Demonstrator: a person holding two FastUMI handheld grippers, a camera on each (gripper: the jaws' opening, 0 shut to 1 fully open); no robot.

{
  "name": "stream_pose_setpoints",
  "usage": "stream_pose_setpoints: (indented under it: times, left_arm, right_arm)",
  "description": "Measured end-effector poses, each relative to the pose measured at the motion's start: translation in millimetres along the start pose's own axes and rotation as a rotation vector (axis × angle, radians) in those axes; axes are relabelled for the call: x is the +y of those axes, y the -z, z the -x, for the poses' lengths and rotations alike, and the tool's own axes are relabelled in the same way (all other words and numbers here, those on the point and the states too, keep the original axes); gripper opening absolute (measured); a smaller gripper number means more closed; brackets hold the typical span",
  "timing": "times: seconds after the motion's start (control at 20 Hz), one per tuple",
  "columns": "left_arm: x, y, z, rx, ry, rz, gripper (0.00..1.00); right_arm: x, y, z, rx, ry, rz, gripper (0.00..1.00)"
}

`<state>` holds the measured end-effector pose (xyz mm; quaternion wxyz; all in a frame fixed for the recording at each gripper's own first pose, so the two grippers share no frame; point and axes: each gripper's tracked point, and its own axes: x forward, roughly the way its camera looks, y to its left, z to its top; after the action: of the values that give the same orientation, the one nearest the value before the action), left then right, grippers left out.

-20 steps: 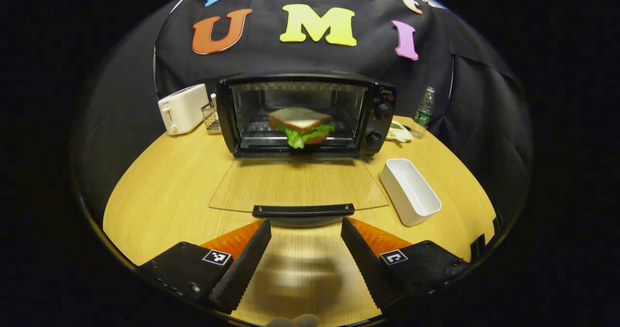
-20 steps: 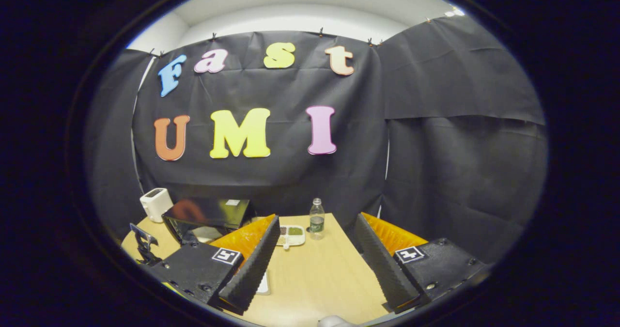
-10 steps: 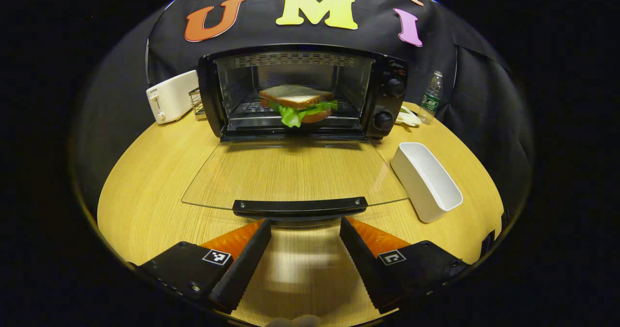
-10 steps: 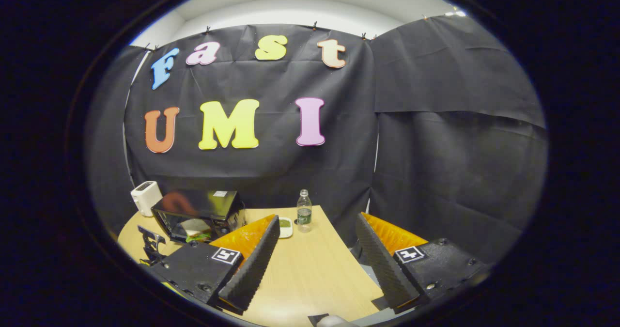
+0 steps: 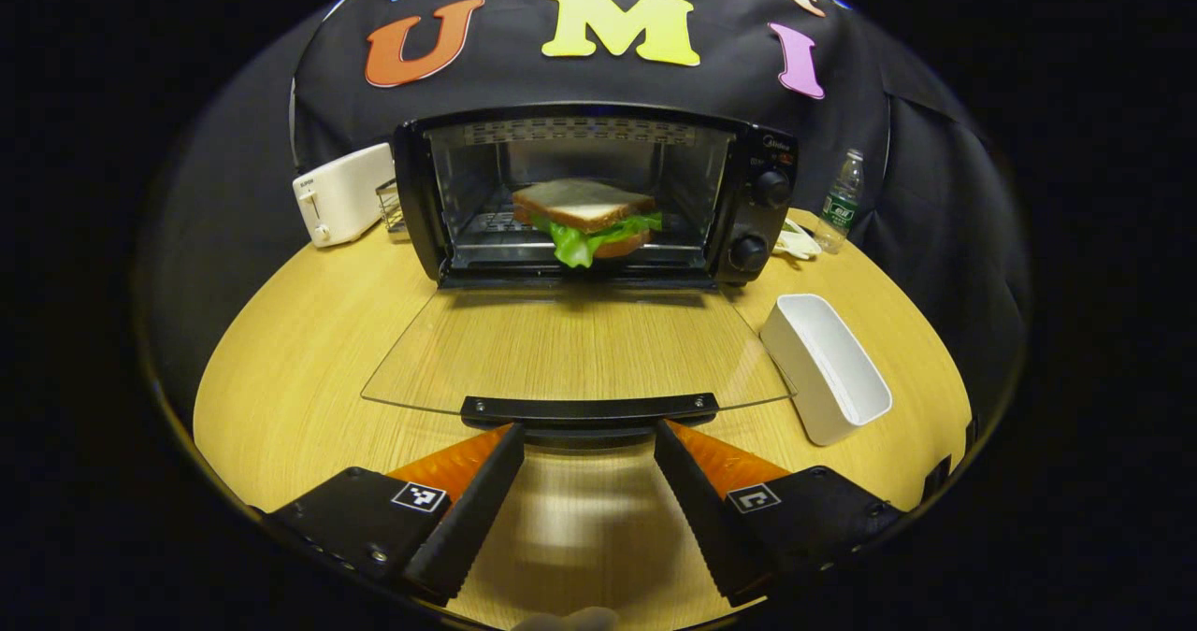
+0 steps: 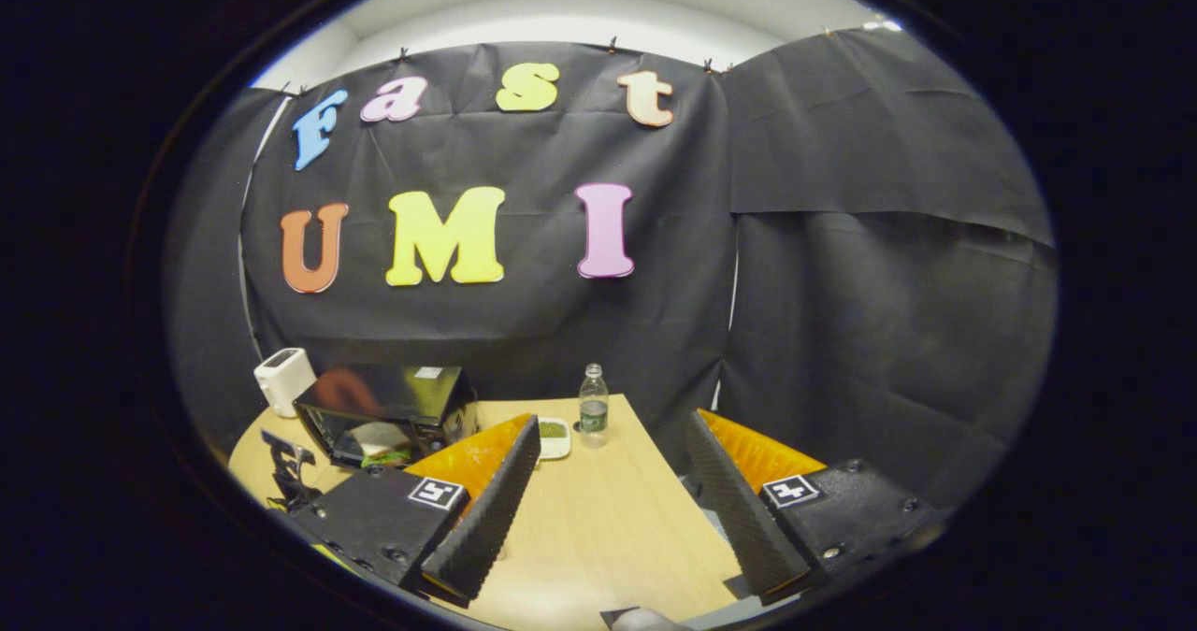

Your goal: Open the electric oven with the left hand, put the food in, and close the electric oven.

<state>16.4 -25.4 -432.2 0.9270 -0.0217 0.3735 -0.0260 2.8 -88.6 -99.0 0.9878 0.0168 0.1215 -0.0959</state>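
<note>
While the glass door is lying flat over the wood-grain surface, a sandwich is sitting inside the black oven; the left gripper is gaping empty near the door handle. Right gripper view: the right gripper is spreading its ribbed fingers wide, empty.

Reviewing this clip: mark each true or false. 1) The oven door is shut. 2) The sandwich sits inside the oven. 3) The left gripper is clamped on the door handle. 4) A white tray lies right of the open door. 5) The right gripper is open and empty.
1) False: the oven door lies folded flat.
2) True: the sandwich is on the rack.
3) False: the left gripper is open, just behind the door handle.
4) True: white tray.
5) True: right gripper.
</note>
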Motion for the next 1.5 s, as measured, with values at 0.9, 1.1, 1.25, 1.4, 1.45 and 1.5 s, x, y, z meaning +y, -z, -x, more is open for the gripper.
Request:
stream_pose_setpoints:
  times: [0.9, 1.1, 1.25, 1.4, 1.45, 1.5]
  left_arm:
    - [8, -163, 10, -0.251, -0.020, 0.018, 0.98]
    - [15, -192, -2, -0.276, -0.025, 0.019, 0.99]
    - [18, -198, 1, -0.286, -0.029, 0.008, 0.96]
    - [21, -199, 11, -0.298, -0.034, 0.003, 0.96]
    - [22, -202, 17, -0.308, -0.038, 0.002, 0.96]
    - [20, -206, 25, -0.323, -0.035, 0.002, 0.96]
  right_arm:
    - [-3, -6, -14, -0.022, -0.002, -0.023, 0.90]
    - [0, -7, -13, -0.022, -0.005, -0.017, 0.91]
    - [0, -10, -11, -0.031, -0.005, -0.006, 0.90]
    - [2, -13, -10, -0.035, -0.006, 0.001, 0.91]
    - [3, -14, -9, -0.036, -0.011, -0.001, 0.91]
    - [5, -17, -8, -0.042, -0.016, -0.003, 0.91]
